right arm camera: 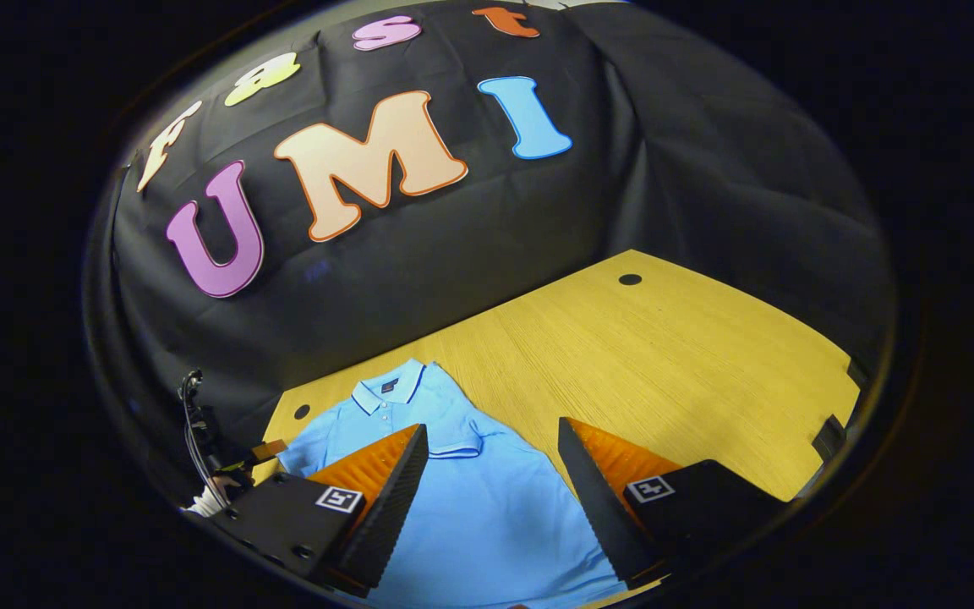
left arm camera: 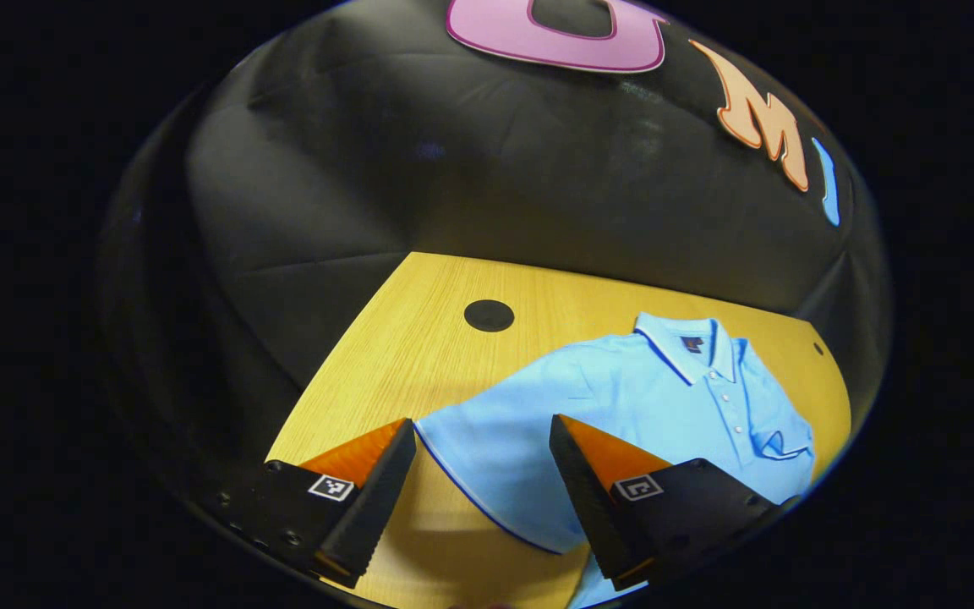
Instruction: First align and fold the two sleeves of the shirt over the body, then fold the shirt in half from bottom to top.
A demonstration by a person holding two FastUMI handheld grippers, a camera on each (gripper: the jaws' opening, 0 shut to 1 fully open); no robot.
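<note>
Flat on the wooden worktop lies the light blue polo shirt, collar toward the booth wall. Both grippers hover above it with fingers spread wide and empty: the left gripper over 1 sleeve, the right gripper over the body

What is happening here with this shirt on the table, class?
A person holds two grippers over a light blue polo shirt lying flat on a wooden table. The left gripper is open above the shirt's left sleeve; the right gripper is open over the body. One sleeve already lies folded across the chest. Neither gripper holds fabric.
</note>
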